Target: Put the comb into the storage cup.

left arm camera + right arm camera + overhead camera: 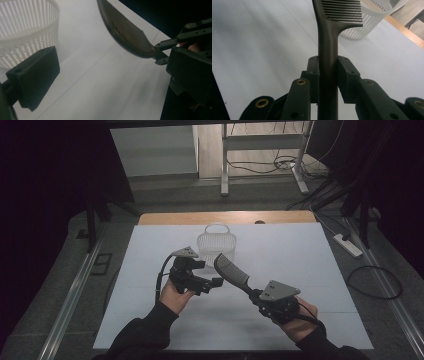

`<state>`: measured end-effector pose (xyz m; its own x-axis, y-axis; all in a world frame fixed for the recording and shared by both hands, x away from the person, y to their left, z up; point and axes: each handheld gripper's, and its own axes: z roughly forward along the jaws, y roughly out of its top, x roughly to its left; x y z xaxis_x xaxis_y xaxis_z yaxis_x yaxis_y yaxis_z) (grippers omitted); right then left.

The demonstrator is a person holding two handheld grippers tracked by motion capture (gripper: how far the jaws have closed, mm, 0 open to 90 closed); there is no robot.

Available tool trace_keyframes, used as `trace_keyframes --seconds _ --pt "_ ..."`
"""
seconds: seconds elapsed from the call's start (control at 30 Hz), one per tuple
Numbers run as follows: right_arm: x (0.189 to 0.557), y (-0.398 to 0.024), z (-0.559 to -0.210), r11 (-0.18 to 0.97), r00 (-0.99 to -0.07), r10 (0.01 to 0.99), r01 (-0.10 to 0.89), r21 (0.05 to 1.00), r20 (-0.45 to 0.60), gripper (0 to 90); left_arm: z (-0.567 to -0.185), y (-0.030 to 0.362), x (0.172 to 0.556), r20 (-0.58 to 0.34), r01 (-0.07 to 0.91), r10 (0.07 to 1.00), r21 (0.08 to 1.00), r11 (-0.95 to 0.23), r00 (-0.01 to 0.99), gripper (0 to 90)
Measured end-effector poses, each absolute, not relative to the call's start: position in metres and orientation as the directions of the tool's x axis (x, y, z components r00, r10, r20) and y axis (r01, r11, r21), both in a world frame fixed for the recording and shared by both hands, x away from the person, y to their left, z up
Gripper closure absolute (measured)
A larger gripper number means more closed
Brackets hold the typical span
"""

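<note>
A dark comb [231, 270] is clamped by its handle in my right gripper [253, 293], which is shut on it; the toothed end points up and left toward a white slatted basket [216, 243]. In the right gripper view the jaws [328, 67] squeeze the comb handle [327, 45], with the basket [372, 22] beyond. My left gripper [211, 275] hovers just left of the comb, in front of the basket, open with nothing in it. The left gripper view has one of its pads [35, 75] at the left, the basket [25, 30] behind it and the comb [127, 32] at the upper right.
The white table top [300, 260] has a wooden strip [225, 217] along its far edge. Beyond it stand a metal frame and loose cables [280, 162] on the floor. A power strip [348, 245] lies off the table's right side.
</note>
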<state>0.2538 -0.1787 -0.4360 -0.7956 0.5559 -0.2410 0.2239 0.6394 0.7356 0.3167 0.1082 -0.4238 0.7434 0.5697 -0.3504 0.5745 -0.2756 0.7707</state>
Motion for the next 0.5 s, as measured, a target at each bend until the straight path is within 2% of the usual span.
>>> trace_keyframes --seconds 0.5 --pt "0.243 -0.162 -0.439 0.661 -0.816 0.506 0.158 0.734 -0.280 72.4 -0.425 0.104 0.318 -0.408 0.604 0.534 0.753 -0.260 0.740 0.0"
